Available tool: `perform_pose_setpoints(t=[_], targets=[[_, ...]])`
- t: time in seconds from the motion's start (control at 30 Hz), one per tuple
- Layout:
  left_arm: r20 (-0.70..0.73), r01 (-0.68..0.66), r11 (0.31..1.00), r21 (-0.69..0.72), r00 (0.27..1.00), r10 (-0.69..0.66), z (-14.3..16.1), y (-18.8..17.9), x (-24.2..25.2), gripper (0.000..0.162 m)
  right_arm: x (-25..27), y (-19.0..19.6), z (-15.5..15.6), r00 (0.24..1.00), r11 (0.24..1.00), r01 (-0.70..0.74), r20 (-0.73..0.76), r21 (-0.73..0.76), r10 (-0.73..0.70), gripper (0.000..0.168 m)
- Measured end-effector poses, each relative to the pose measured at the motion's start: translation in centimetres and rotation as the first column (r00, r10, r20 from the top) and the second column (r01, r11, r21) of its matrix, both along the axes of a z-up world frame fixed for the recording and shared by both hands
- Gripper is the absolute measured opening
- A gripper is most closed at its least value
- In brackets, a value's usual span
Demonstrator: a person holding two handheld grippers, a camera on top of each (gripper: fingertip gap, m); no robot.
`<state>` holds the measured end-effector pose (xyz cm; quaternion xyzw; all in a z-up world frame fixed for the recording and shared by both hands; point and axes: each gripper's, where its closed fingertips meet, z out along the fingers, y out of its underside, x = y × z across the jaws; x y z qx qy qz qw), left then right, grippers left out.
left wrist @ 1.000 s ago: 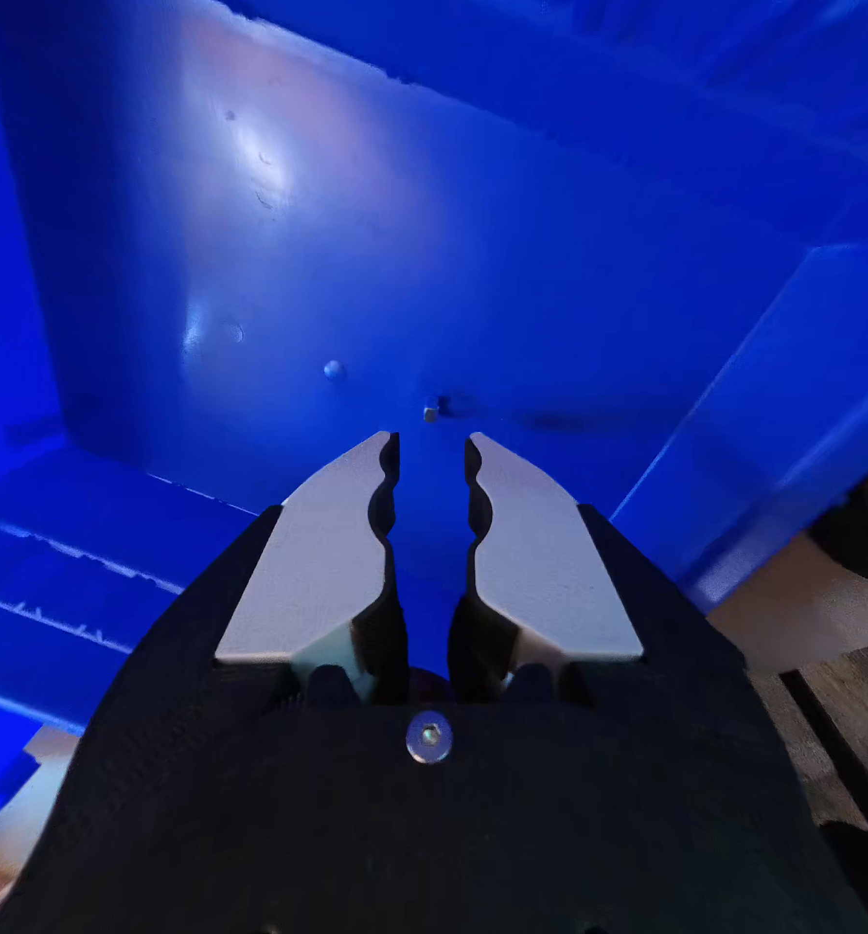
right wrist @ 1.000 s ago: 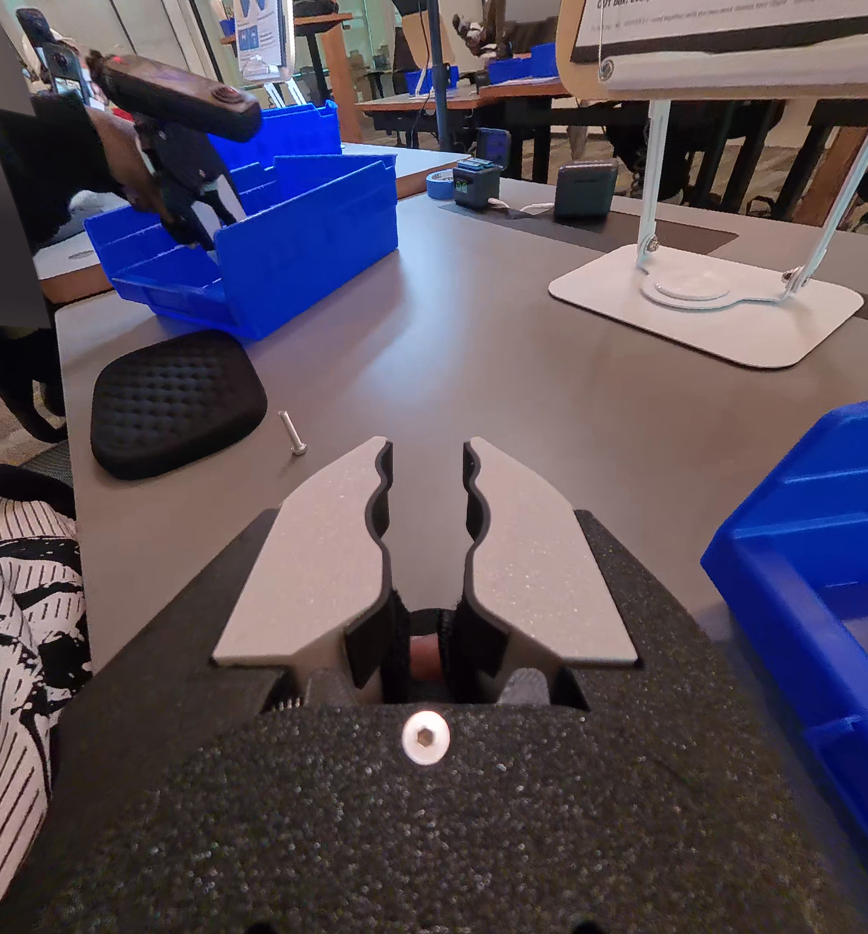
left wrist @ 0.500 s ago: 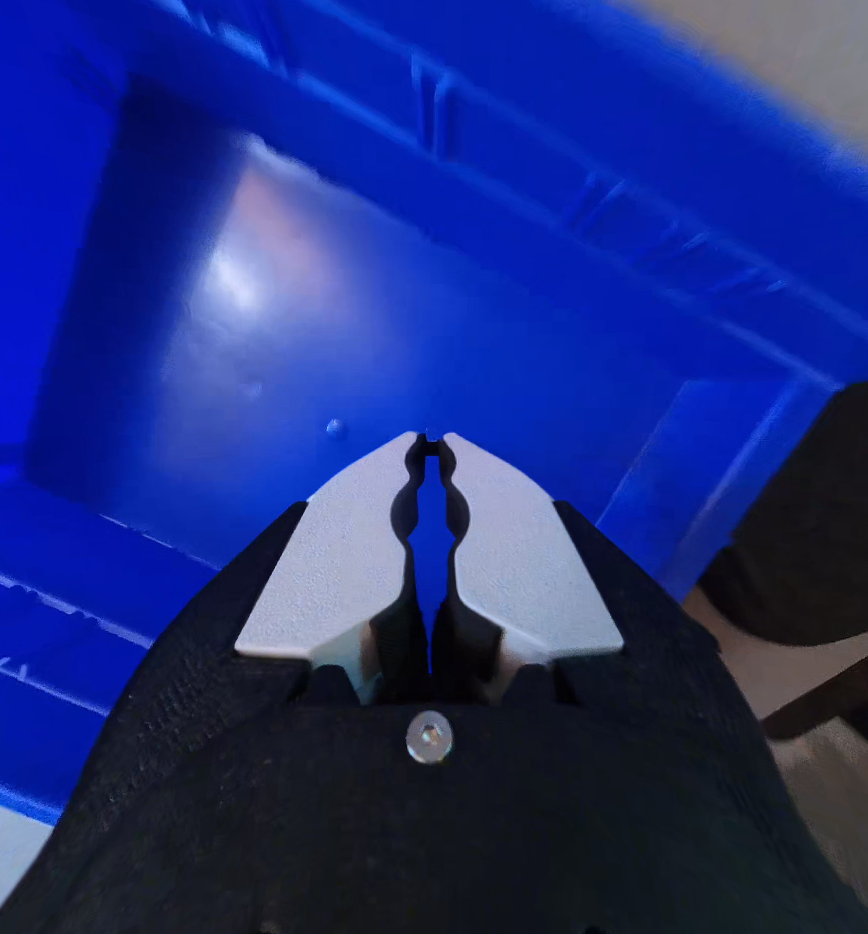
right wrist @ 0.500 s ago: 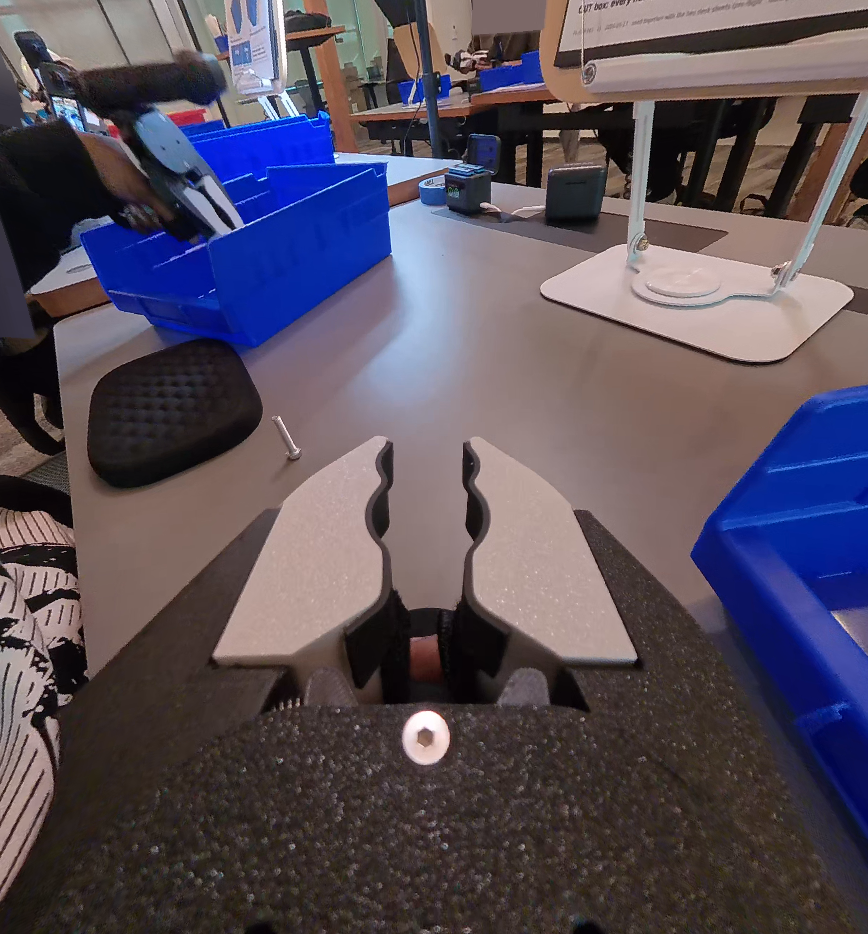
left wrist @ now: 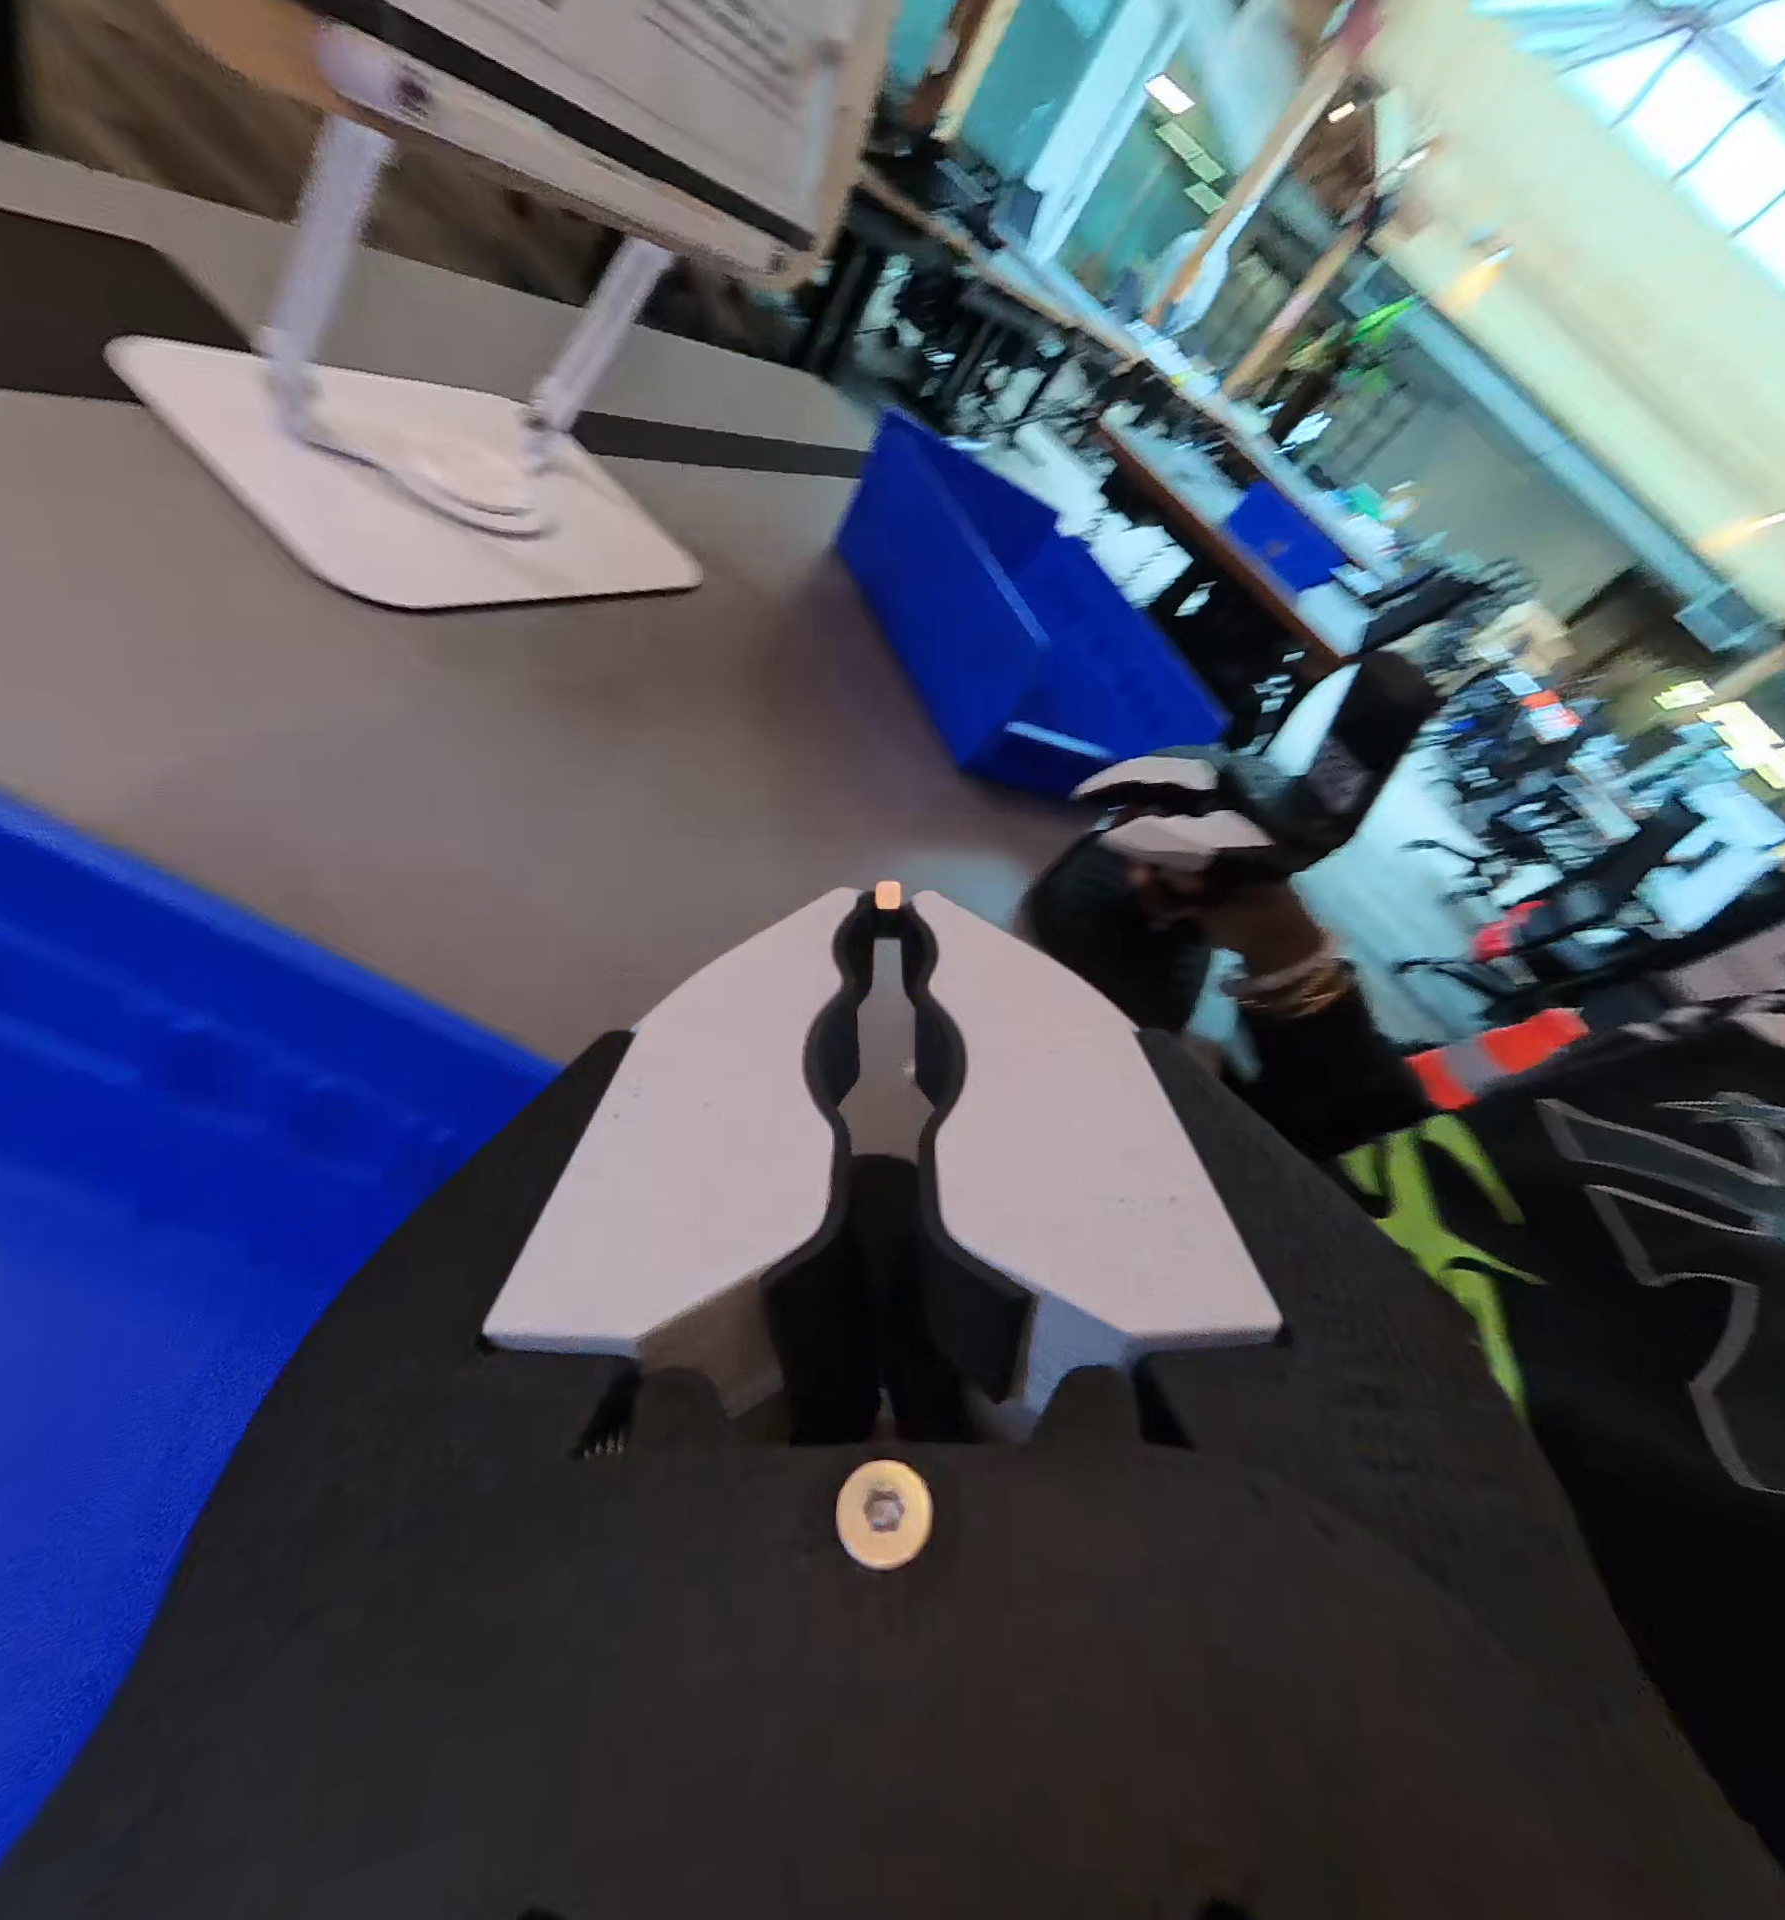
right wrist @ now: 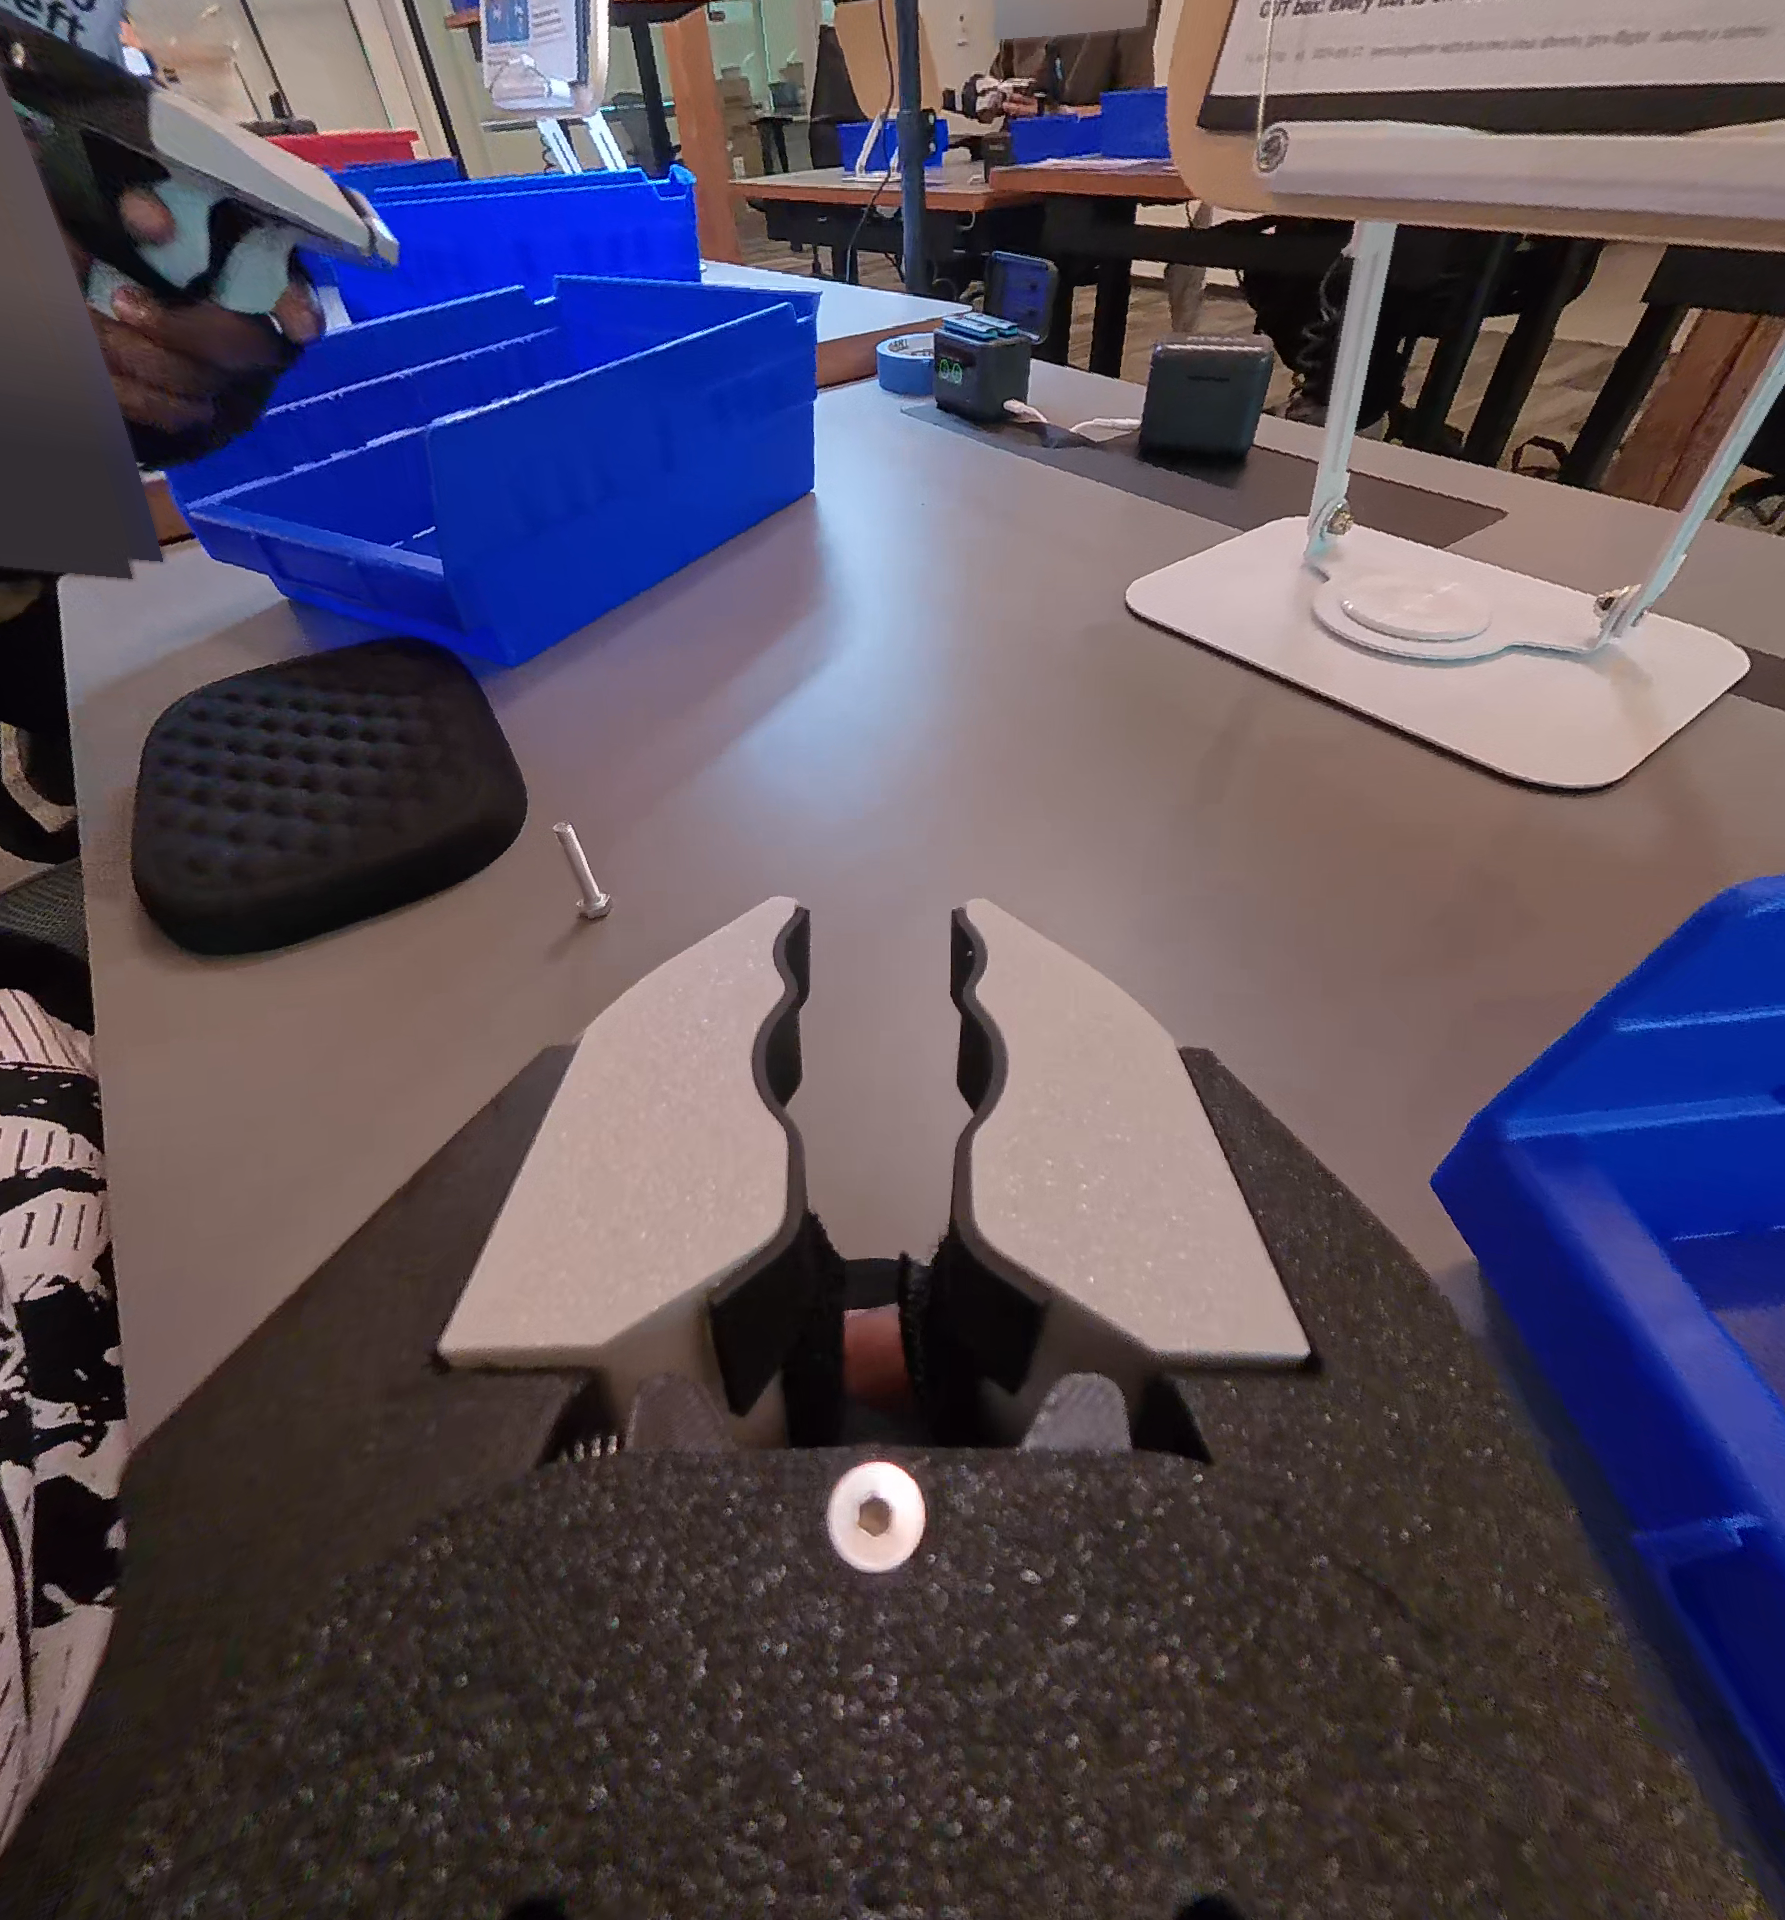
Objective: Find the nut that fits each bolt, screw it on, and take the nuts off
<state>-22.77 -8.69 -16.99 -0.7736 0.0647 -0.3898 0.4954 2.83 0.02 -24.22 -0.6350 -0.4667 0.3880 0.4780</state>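
My left gripper (left wrist: pixel 888 896) has its jaws closed on a small square metal nut (left wrist: pixel 888 891), pinched at the very fingertips, centre of the left wrist frame. It is held in the air above the grey matte tabletop (left wrist: pixel 452 748); a blue plastic parts bin (left wrist: pixel 119 1195) fills the lower left (blurred).

My right gripper (right wrist: pixel 880 935) has its jaws apart with nothing between them, low over the table at the centre of the right wrist frame. A short silver bolt (right wrist: pixel 580 871) lies on the table left of centre, just beside a black dimpled foam pad (right wrist: pixel 316 790). A white metal stand base (right wrist: pixel 1439 655) sits at right.
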Motion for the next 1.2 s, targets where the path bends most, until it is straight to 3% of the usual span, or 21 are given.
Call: perform_pose_setpoints(t=[0.2,0.43,0.53,0.7,0.9,1.2], targets=[[0.273,0.113,0.993,-0.030,0.957,-0.100,-0.1,-0.4,5.1,0.005,-0.3,-0.6,-0.1,0.999,0.999,-0.036,0.014,0.032,0.036,0.026],[0.299,0.235,0.966,-0.111,0.934,-0.193,-2.5,-1.4,11.3,0.005,-0.8,-2.1,0.6,0.993,0.987,-0.116,-0.007,0.115,0.117,0.026],[0.378,0.292,0.946,-0.140,0.899,-0.221,-3.2,-1.7,13.7,0.005,-1.6,-4.2,1.5,0.976,0.950,-0.203,-0.028,0.237,0.216,0.026],[0.498,0.352,0.919,-0.178,0.838,-0.224,-4.1,-1.4,16.7,0.005,-2.3,-7.0,1.8,0.931,0.891,-0.333,-0.040,0.310,0.362,0.026],[0.606,0.456,0.870,-0.184,0.750,-0.265,-4.4,-1.7,19.8,0.004,-3.3,-9.9,4.2,0.870,0.813,-0.367,-0.143,0.452,0.472,0.028],[0.607,0.510,0.837,-0.197,0.734,-0.304,-4.7,-2.4,21.3,0.005,-5.5,-11.4,3.1,0.858,0.738,-0.434,-0.014,0.517,0.514,0.024]])
